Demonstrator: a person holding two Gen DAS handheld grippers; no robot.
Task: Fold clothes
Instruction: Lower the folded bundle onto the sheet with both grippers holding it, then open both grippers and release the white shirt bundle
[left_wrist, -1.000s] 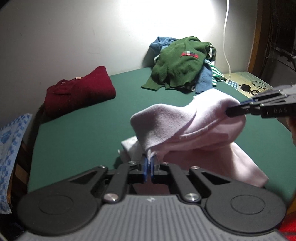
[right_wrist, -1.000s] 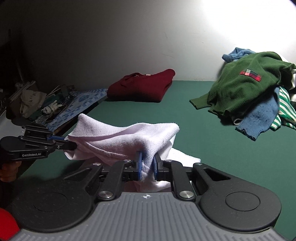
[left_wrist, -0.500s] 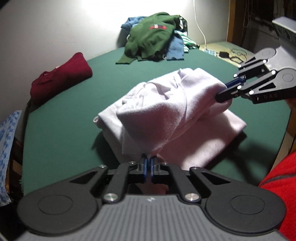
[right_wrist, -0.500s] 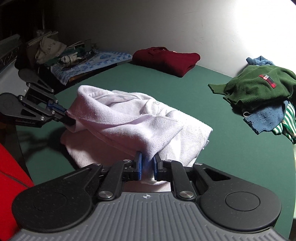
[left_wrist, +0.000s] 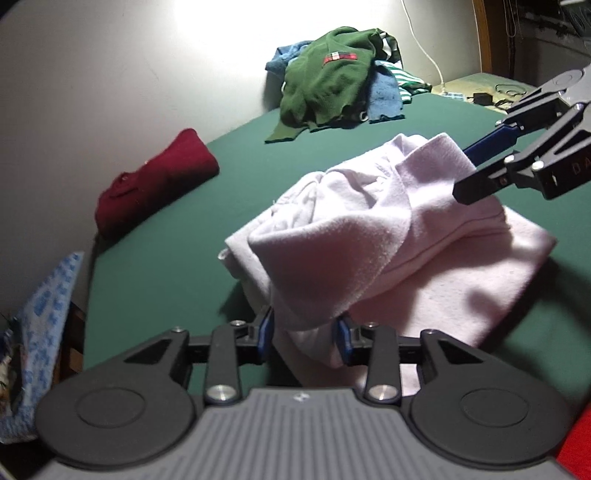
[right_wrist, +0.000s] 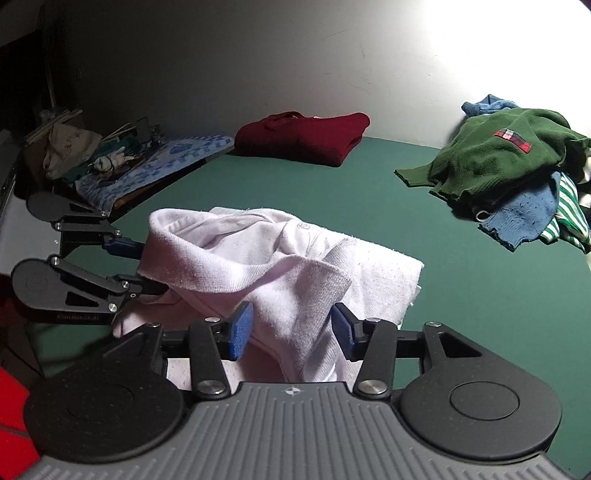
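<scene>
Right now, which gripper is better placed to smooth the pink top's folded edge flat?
Probably the right gripper: its jaws are opening wider and its pads stand clear of the pink top. The left gripper is opening too, but the cloth fills the gap between its pads.

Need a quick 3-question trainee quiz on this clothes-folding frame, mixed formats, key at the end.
1. True or false: the pink garment lies on the green table.
2. Which garment tops the unfolded pile? A) green sweater B) red sweater C) blue knit
3. Fill in: the left gripper and right gripper have jaws that are ____, with pink cloth between them.

Key:
1. True.
2. A; the red sweater lies folded apart by the wall.
3. Opening.
</scene>
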